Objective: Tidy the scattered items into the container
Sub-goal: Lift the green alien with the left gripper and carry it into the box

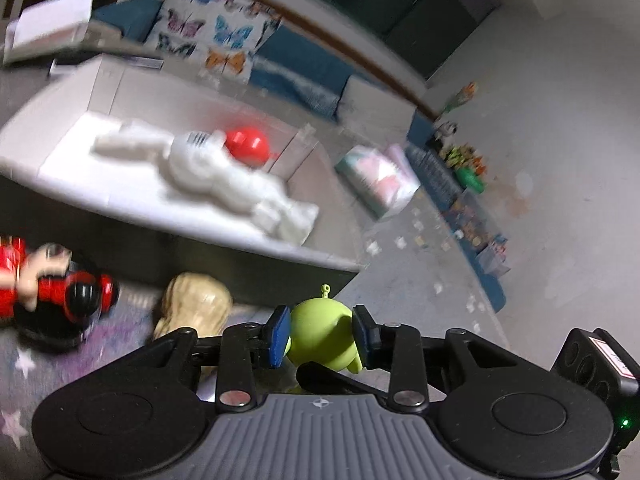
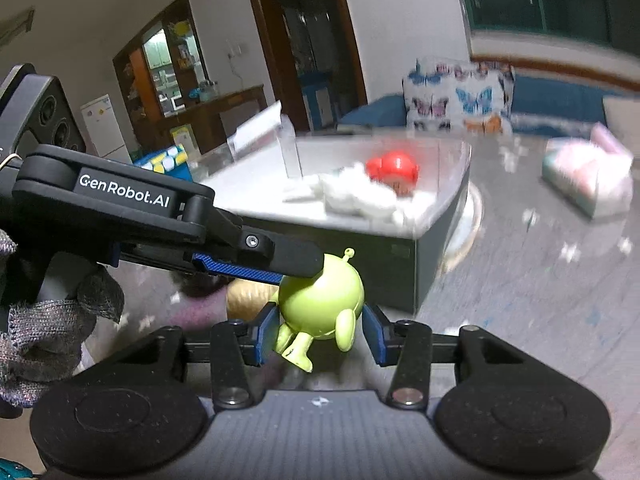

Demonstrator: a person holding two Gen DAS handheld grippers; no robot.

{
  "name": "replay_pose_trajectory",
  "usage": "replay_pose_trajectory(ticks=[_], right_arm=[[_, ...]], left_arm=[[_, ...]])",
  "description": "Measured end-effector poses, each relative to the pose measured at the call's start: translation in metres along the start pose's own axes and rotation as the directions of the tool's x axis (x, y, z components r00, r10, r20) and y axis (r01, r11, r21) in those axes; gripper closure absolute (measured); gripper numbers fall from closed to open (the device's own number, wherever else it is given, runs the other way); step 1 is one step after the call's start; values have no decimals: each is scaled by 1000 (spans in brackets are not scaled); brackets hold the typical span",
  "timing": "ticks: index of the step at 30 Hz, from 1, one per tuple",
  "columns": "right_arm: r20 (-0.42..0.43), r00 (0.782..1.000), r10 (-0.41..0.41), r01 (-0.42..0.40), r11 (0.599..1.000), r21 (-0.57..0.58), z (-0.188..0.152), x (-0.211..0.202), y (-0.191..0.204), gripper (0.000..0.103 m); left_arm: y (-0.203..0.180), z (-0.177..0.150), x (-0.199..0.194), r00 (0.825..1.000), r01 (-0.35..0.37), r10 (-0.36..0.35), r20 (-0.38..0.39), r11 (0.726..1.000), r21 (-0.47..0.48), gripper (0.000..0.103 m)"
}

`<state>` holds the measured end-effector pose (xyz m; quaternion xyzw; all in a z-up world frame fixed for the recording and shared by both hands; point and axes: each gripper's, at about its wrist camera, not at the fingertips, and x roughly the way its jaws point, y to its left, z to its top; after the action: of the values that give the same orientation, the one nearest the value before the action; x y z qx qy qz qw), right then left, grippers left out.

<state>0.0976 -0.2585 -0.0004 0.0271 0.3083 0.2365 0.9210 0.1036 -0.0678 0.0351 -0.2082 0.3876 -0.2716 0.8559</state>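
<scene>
A green alien toy (image 1: 322, 330) sits between the blue pads of my left gripper (image 1: 323, 334), which is shut on it. In the right wrist view the same green toy (image 2: 322, 300) hangs between the pads of my right gripper (image 2: 320, 336), whose jaws stand wide with gaps on both sides. The left gripper's finger (image 2: 256, 256) reaches in from the left and presses on the toy's top. A clear-walled container (image 1: 120, 80) beyond holds a white figure (image 1: 208, 168) and a red ball-shaped toy (image 1: 246, 145); it also shows in the right wrist view (image 2: 452, 168).
A tan figure (image 1: 196, 304) and a red and black figure (image 1: 52, 284) lie on the star-patterned rug (image 1: 20, 364) before the container. A pastel package (image 1: 380, 180) lies on the floor to the right. A blue sofa with a butterfly cushion (image 1: 208, 24) stands behind.
</scene>
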Motion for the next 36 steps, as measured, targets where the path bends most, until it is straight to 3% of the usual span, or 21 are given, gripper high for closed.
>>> replay_pose_trajectory(ticks=[7,16,24,36], right_arm=[[69,997,-25,30,997,-74,46,6,1,57],[2,997,-80,80,992,-100,80,65,-21,57],[-83,990,-117,106,986,-127,82,101,-28,57],[-75,988,-132,119,980,-161,76,95,-22,56]], left_arm=[[-5,40,-4,994,18,-19,105,1000,10,67],[25,82,48,996,0,5,90,998,-58,67],[49,82,76,999,1,4,51,995,-104,67],[50,72,74,999,8,-4,39,995,-100,67]])
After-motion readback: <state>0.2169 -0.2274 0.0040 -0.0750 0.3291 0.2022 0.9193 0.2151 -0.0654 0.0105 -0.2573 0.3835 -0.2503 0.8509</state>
